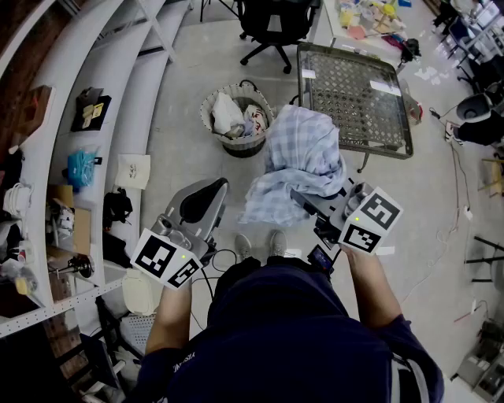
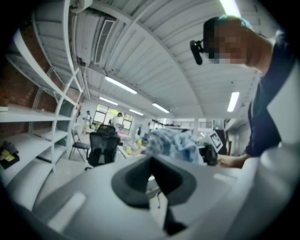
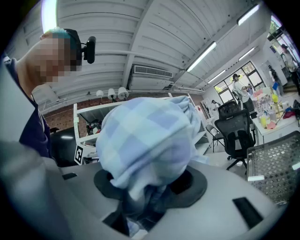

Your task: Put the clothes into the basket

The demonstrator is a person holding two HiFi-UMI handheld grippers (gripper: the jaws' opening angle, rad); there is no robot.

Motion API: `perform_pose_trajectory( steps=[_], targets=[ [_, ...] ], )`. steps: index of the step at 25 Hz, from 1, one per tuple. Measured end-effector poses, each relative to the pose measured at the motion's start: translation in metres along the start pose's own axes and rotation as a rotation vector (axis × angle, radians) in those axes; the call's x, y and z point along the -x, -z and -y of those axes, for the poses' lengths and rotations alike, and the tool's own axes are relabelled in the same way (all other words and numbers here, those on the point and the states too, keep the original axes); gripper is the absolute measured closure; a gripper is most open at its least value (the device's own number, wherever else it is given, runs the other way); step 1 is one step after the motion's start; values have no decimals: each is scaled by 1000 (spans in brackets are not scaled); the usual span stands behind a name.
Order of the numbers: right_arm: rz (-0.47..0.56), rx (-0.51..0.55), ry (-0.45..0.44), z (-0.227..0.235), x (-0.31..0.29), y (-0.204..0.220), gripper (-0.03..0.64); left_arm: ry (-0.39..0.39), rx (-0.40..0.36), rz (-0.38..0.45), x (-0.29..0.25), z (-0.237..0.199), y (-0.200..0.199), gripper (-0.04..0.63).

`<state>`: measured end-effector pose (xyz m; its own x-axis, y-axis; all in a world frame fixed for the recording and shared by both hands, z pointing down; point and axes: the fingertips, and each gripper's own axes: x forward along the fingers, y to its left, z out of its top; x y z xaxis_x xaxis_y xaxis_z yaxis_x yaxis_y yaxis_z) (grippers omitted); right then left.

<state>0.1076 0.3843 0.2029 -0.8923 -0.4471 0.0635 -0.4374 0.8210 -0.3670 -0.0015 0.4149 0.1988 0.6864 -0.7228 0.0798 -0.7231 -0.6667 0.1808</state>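
Observation:
A light blue checked garment (image 1: 303, 153) hangs bunched above the floor, and my right gripper (image 1: 309, 205) is shut on its lower folds. In the right gripper view the cloth (image 3: 145, 140) fills the space over the jaws of the right gripper (image 3: 150, 190) and hides the pads. The round woven basket (image 1: 206, 118) stands on the floor ahead and to the left of the garment, with several clothes inside. My left gripper (image 1: 201, 200) is held level to the left, its dark pads together with nothing between them. The left gripper view shows the same garment (image 2: 171, 140) beyond the left gripper (image 2: 151, 174).
A wire mesh table (image 1: 354, 98) stands to the right of the basket. White shelves (image 1: 94, 118) with small items run along the left. A black office chair (image 1: 276, 24) is behind the basket. My shoes (image 1: 260, 245) are on the pale floor below.

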Motion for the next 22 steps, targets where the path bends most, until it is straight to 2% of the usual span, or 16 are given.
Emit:
perform_pose_trajectory(
  steps=[16,22],
  targets=[
    [1,-33,-5,9,1,13,425,-9,5,-10,-2,-3,13,591],
    [13,-68,-16,31,24,5,425,-30,3,-28,-21,10,14,591]
  ],
)
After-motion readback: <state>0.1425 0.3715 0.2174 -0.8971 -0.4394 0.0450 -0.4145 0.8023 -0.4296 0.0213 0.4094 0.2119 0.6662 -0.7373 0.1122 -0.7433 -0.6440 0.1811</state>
